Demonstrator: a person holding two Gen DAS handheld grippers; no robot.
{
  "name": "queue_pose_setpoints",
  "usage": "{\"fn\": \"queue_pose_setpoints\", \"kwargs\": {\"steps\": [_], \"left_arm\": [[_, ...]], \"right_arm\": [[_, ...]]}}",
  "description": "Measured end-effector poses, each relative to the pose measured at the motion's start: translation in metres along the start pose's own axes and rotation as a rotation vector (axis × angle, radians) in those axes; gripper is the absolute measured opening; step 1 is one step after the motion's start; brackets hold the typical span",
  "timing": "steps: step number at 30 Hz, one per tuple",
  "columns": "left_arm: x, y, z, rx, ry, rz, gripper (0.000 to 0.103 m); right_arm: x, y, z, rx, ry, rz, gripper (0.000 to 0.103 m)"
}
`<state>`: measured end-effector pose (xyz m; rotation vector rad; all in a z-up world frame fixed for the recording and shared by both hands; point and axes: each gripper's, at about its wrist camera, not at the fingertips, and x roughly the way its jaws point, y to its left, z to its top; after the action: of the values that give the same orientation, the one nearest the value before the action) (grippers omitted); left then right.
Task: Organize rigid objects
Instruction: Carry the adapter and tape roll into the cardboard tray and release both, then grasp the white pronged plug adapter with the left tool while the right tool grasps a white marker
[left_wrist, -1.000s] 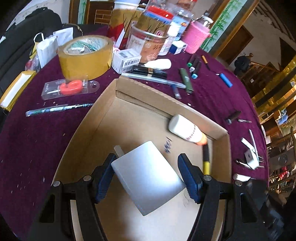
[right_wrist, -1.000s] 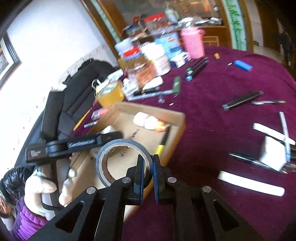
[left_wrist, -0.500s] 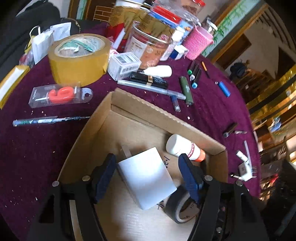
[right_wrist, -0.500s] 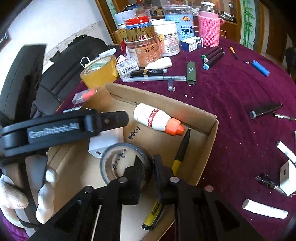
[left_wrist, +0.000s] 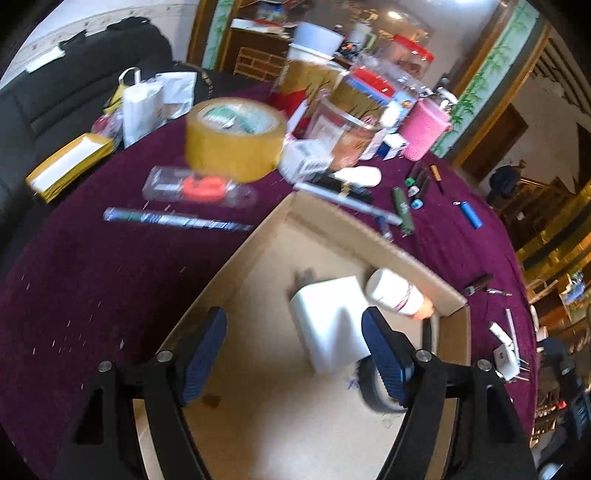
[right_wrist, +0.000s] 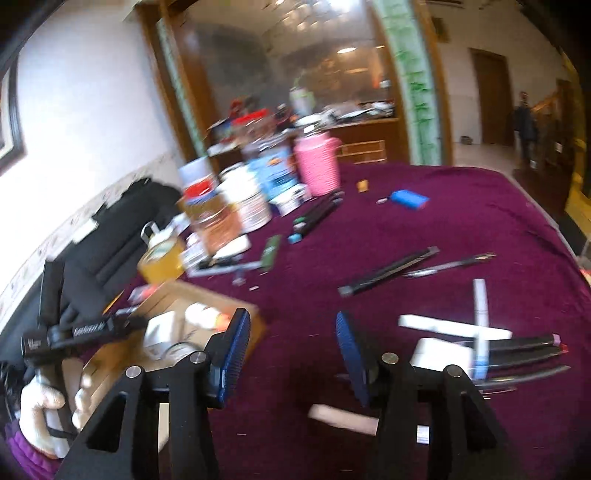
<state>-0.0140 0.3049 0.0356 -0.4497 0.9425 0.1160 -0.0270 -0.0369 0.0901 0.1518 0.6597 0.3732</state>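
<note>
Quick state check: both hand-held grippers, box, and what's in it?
Left hand-held gripper: jaws opening, empty.
Right hand-held gripper: jaws opening, empty.
Cardboard box: open-topped, on the tablecloth.
White adapter: flat in the box.
White bottle: on its side in the box.
Dark tape roll: in the box.

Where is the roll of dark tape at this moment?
In the left wrist view, the dark tape roll lies inside the cardboard box, at its right side, beside the white block and partly hidden behind a finger.

Maroon tablecloth (left_wrist: 110, 288), tan cardboard box (left_wrist: 354, 229), yellow tape roll (left_wrist: 232, 147), pink ribbed jar (right_wrist: 317, 166), blue-padded tongs (right_wrist: 291, 350)
</note>
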Motion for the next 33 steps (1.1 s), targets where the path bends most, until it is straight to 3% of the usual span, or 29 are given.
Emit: {"fn": "queue_pose_setpoints", "kwargs": {"steps": [3,9,13,16,18,23,28,31,33], "left_arm": [[-0.005,0.002,-0.011,0.002,-0.016,0.042,0.075],[-0.040,-0.003,-0.018,-0.039,-0.081,-0.003,0.075],[-0.091,-0.041,-0.029,0.028,-0.172,-0.040,0.077],[-0.118,-0.082,-0.044,0.093,-0.215,-0.128,0.086],[-0.124,-0.117,-0.055,0.180,-0.215,-0.190,0.086],[-0.090,-0.179,-0.078,0.326,-0.121,-0.288,0.086],[-0.028,-0.200,-0.078,0.340,0.007,-0.247,0.086],[0.008,-0.205,-0.069,0.296,0.149,-0.265,0.086],[0.019,-0.215,-0.062,0.330,0.208,-0.253,0.086]], "right_arm": [[-0.014,-0.022,0.002,0.011,-0.043,-0.024,0.052],[-0.037,-0.075,0.008,0.089,-0.130,-0.053,0.052],[-0.038,-0.114,0.009,0.148,-0.159,-0.118,0.053],[-0.043,-0.142,0.004,0.215,-0.193,-0.174,0.053],[-0.045,-0.158,0.001,0.268,-0.199,-0.189,0.053],[-0.048,-0.181,-0.003,0.337,-0.194,-0.252,0.053],[-0.049,-0.193,-0.005,0.352,-0.193,-0.296,0.054],[-0.044,-0.201,-0.008,0.387,-0.154,-0.282,0.054],[-0.041,-0.204,-0.010,0.398,-0.136,-0.277,0.054]]}}
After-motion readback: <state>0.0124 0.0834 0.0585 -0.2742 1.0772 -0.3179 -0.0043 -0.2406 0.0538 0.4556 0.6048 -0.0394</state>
